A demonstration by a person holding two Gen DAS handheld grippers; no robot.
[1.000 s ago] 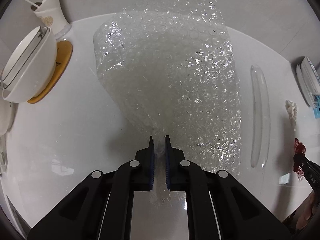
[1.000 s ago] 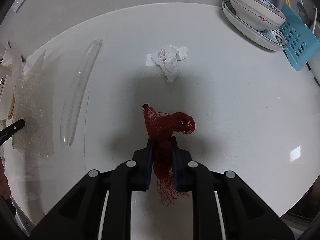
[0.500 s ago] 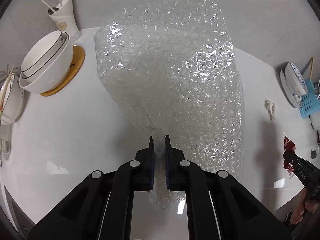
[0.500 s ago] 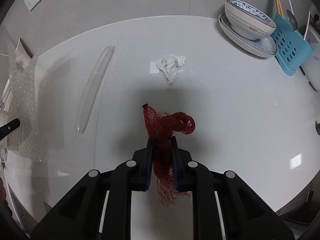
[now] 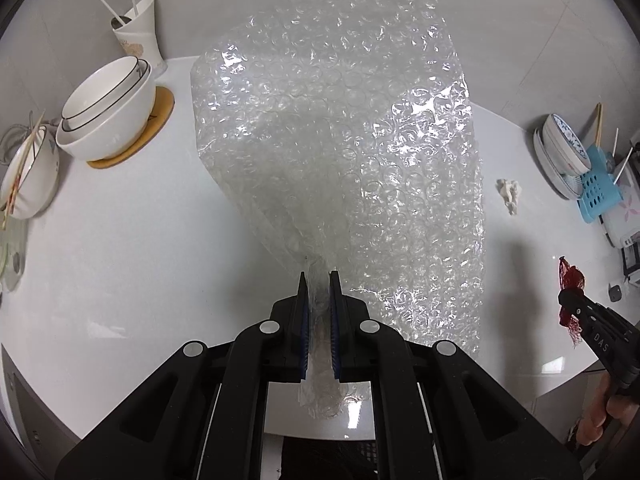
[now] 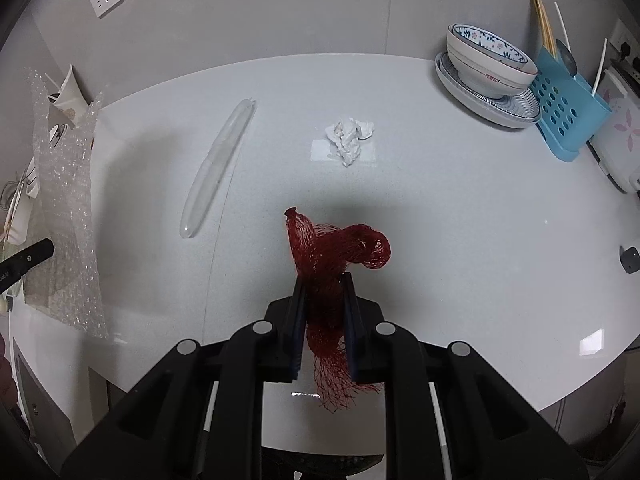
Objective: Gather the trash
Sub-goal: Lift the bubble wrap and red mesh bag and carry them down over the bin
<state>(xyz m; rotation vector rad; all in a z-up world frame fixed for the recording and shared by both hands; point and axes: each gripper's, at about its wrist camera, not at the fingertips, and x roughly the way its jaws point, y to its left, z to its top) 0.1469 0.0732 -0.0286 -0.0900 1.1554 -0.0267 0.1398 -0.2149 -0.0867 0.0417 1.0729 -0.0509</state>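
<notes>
A round white table (image 6: 460, 240) with a glossy top is seen. On it, a long clear inflated plastic tube (image 6: 218, 168) and a crumpled white tissue (image 6: 350, 138) are laid well apart. At one edge, a patterned bowl on a plate (image 6: 490, 76) is set beside a blue perforated rack (image 6: 568, 108). At the opposite edge, stacked white bowls (image 5: 106, 114) are placed on a round wooden coaster (image 5: 156, 120), near a white cup with straws (image 5: 138, 34)

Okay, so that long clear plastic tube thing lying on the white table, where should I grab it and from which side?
Take the long clear inflated plastic tube near its middle, coming from above with the tool's fingers straddling its narrow width. It lies flat and slender on the white table, with bare surface on both long sides, so pinching crosswise should fit; gripping an end would probably let it droop.
</notes>
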